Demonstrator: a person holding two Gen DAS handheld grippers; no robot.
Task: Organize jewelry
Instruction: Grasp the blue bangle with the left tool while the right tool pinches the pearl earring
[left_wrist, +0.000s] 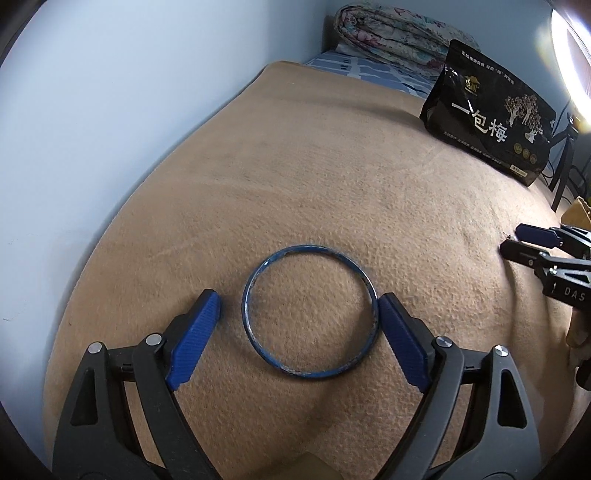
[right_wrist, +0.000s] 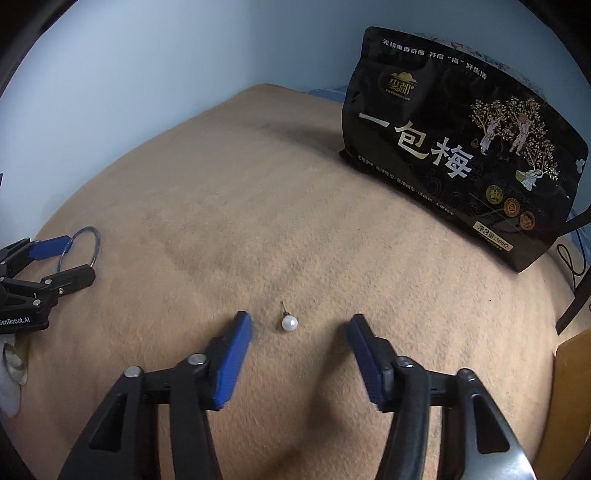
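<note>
On the tan blanket (left_wrist: 295, 184), the left gripper (left_wrist: 299, 306) is spread wide around a blue bangle (left_wrist: 255, 284) lying flat at lower centre, its right pad touching the rim. The right gripper (right_wrist: 299, 325), also wide open and holding nothing, flanks a pearl earring (right_wrist: 289, 323); a black snack bag (right_wrist: 461, 147) stands upper right.

Fuzzy matt blanket (left_wrist: 295, 192), glossy pearl stud (right_wrist: 289, 323), scuffed bangle (left_wrist: 309, 312)

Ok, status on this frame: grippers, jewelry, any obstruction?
Left hand-held gripper open around blue bangle. Right hand-held gripper open, pearl earring between fingers. Both on tan blanket; nothing blocking.
</note>
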